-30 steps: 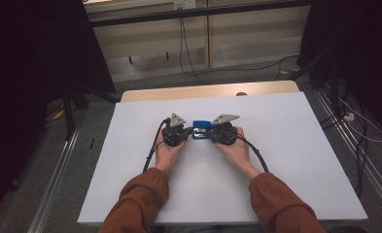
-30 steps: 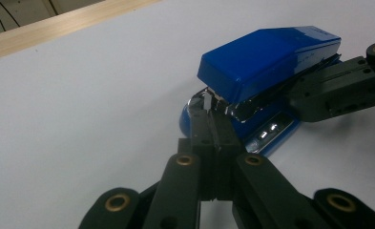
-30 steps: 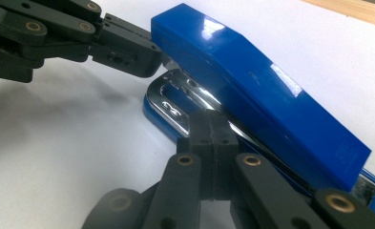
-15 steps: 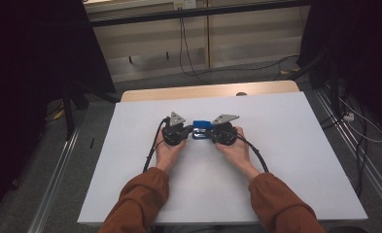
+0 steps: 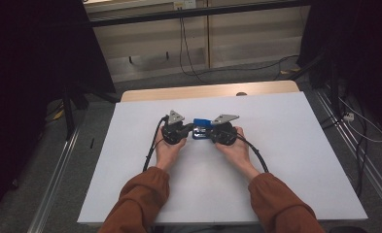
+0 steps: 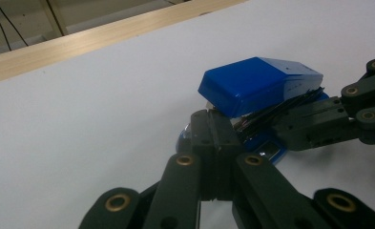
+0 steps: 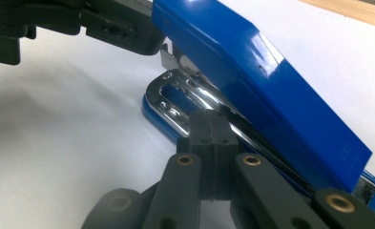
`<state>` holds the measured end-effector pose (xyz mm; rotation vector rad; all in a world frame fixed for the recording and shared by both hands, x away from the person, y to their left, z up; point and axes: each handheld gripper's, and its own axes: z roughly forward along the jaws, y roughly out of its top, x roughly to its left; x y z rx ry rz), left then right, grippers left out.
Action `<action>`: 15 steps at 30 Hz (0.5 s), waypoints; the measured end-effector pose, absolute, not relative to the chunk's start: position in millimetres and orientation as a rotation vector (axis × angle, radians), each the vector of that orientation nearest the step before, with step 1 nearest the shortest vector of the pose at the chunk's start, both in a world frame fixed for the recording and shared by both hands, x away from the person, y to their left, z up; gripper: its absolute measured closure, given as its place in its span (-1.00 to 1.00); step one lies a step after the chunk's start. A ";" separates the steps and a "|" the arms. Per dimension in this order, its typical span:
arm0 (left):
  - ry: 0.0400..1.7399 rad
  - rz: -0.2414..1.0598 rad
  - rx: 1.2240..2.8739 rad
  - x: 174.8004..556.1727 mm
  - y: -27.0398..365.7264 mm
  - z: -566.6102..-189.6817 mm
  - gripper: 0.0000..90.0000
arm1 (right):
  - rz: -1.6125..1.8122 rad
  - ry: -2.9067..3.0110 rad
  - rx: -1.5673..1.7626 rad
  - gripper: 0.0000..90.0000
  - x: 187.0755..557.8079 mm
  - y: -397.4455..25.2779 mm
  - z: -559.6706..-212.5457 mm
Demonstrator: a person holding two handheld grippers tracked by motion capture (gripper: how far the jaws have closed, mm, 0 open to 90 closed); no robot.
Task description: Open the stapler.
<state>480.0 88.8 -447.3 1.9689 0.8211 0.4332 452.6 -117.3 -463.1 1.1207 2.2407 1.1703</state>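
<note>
A blue stapler lies on the white table between my two grippers, its top lifted off the chrome base. My left gripper is shut, with its tips at the stapler's front end, by the gap under the blue top. My right gripper is shut too, and its tips rest against the side of the stapler, at the gap between top and base. I see nothing clamped between either pair of jaws. A hand holds each gripper.
A strip of bare wood runs along the table's far edge. Beyond it are the floor, cables and a pale wall panel. Metal rails flank the table, and the white surface is open on both sides of the hands.
</note>
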 end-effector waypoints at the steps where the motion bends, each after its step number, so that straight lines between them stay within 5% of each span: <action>1: 0.822 0.433 1.966 479.9 88.6 -446.8 1.00 | 1.170 2.241 1.121 1.00 452.6 -117.4 -463.1; 15: 0.821 0.434 1.931 479.4 86.2 -440.0 1.00 | 1.154 2.233 1.118 1.00 452.5 -116.7 -462.9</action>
